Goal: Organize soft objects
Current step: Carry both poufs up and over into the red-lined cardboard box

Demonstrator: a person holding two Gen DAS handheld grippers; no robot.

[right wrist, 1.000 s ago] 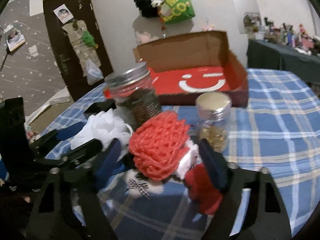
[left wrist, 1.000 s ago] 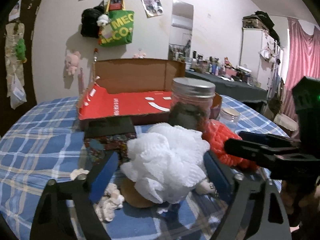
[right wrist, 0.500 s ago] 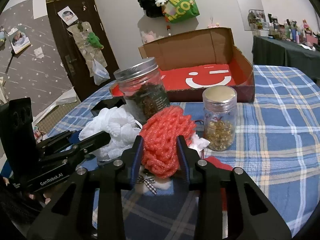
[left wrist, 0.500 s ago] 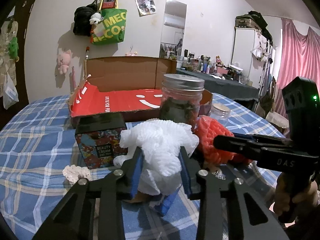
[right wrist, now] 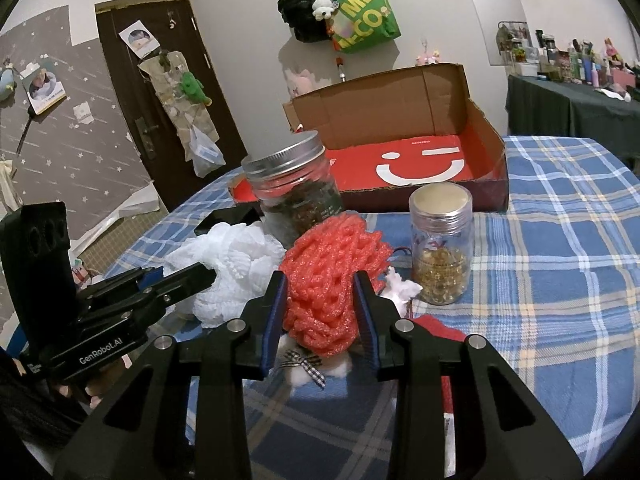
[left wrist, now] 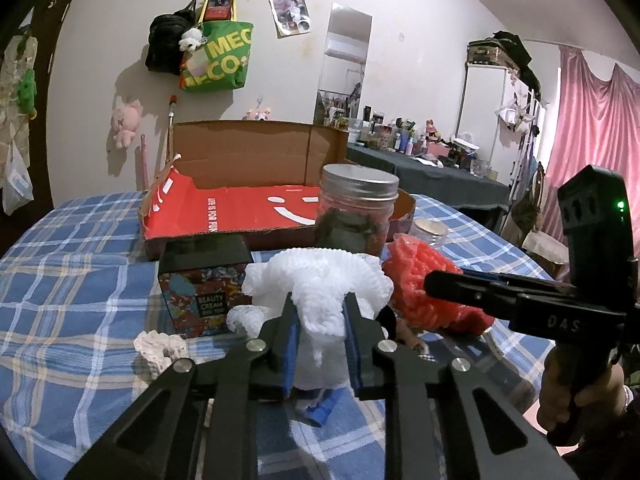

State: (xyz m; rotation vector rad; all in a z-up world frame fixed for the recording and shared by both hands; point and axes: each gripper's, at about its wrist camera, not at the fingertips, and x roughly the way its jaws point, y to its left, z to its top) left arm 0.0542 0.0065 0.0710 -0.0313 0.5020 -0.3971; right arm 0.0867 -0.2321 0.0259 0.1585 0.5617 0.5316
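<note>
While closing, left tongs point(left wrist: 322, 320) pinch the white puff point(left wrist: 320, 280); right tongs point(right wrist: 320, 312) clamp the red puff point(right wrist: 332, 280). Both puffs are mid-worktop point(right wrist: 560, 300); box point(right wrist: 420, 152) at 12 o'clock, open cloth at 3.

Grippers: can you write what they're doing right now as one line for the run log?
left gripper: closing on white mesh puff | right gripper: shut on red mesh puff | red box: holds neither puff

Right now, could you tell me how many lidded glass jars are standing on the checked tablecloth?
2. The large metal-lidded glass jar stands in front of the red cardboard box; the small clear jar of amber beads stands to its right. Others may be hidden.
</note>
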